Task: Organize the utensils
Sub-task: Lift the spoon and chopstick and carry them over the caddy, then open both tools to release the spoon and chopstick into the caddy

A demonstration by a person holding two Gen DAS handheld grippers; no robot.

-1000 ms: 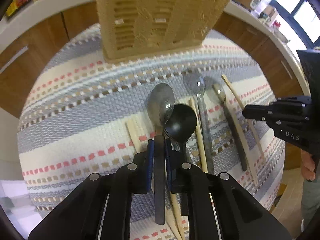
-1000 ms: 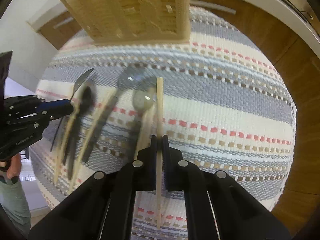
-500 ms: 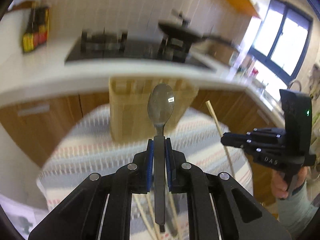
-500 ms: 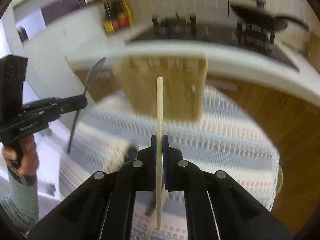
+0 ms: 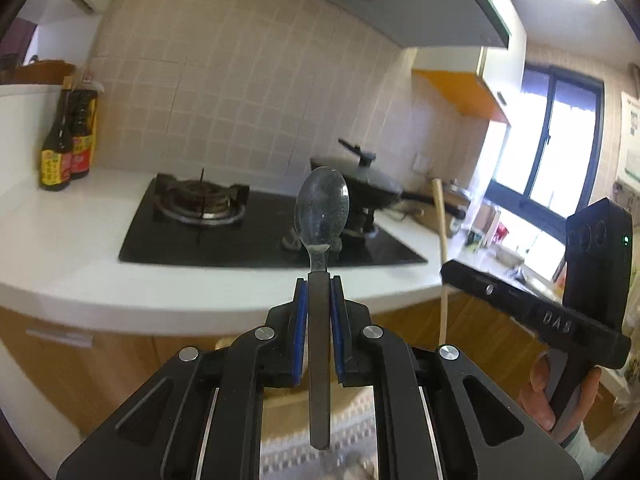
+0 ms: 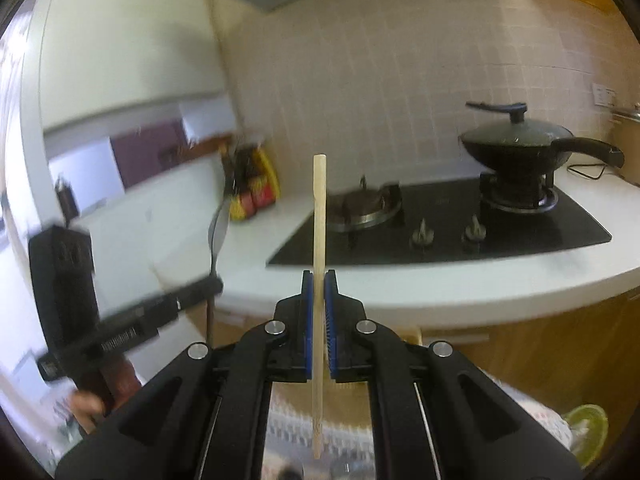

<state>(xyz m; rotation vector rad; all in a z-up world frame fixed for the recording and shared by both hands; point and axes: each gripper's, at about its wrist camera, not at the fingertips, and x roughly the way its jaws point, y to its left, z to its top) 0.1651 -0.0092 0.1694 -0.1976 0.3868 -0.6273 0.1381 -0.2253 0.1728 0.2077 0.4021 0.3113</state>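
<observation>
My left gripper (image 5: 319, 280) is shut on the handle of a metal spoon (image 5: 321, 210), whose bowl sticks up in front of the stove. My right gripper (image 6: 319, 276) is shut on a wooden chopstick (image 6: 319, 208) that stands upright between the blue pads. In the left wrist view the right gripper (image 5: 450, 271) shows at the right with the chopstick (image 5: 441, 216) rising from it. In the right wrist view the left gripper (image 6: 214, 285) shows at the left, blurred, with the spoon (image 6: 218, 230) in it. The striped cloth (image 6: 352, 424) lies low behind my fingers.
A white counter (image 5: 80, 240) carries a black gas hob (image 5: 256, 228), a lidded dark pan (image 6: 520, 140) and sauce bottles (image 5: 66, 144). Wooden cabinet fronts (image 5: 100, 360) run below. A hand (image 5: 540, 396) holds the right tool. A window (image 5: 556, 152) is at right.
Both grippers have risen from the striped cloth and tipped up toward level, lifting the spoon and the chopstick. The wooden utensil box and the other utensils have dropped out of sight.
</observation>
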